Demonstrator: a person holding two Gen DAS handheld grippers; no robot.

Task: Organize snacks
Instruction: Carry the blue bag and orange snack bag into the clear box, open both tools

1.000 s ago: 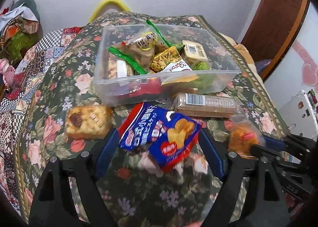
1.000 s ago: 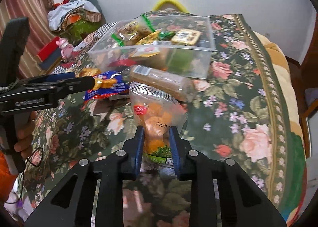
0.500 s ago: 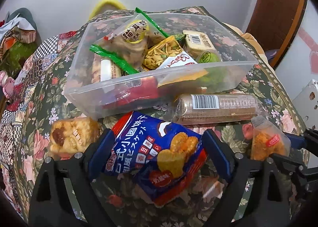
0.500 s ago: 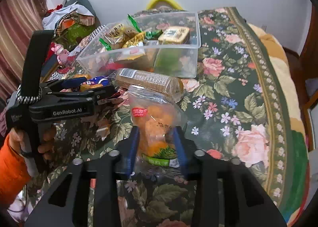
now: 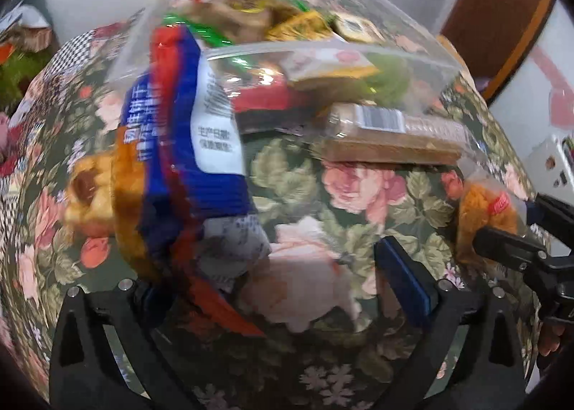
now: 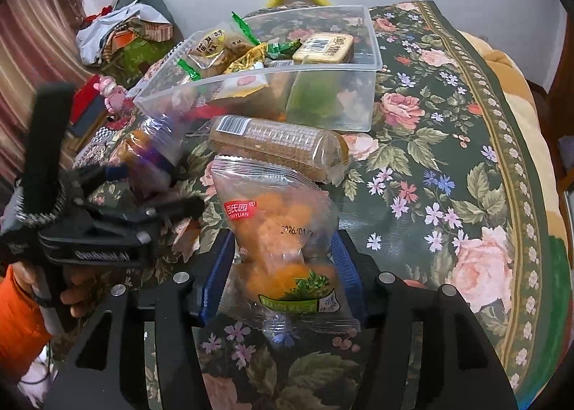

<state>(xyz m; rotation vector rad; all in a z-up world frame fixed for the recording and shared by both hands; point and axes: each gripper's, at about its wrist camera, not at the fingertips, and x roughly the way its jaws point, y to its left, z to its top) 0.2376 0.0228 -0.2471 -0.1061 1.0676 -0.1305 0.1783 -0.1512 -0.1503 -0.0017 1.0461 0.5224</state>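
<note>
A clear plastic bin [image 6: 369,61] holds several snack packs on the floral cloth; it also shows in the left wrist view [image 5: 423,58]. My left gripper [image 5: 280,277] stands wide open; a blurred blue and red biscuit bag [image 5: 186,144] is tipped up against its left finger. My right gripper [image 6: 283,273] has opened a little around a clear bag of orange snacks [image 6: 283,241], whose sides still touch the blue pads. A long brown cracker pack [image 6: 276,144] lies between that bag and the bin.
A wrapped pastry [image 5: 86,194] lies left of the blue bag. Clothes are piled [image 6: 118,36] beyond the table at far left. A wooden door [image 5: 502,8] stands at the right. The table edge runs along the right side.
The blue bag has swung from lying flat between my left fingers to standing on end at the left finger. My right jaws have widened around the orange snack bag. Both grippers moved toward the bin.
</note>
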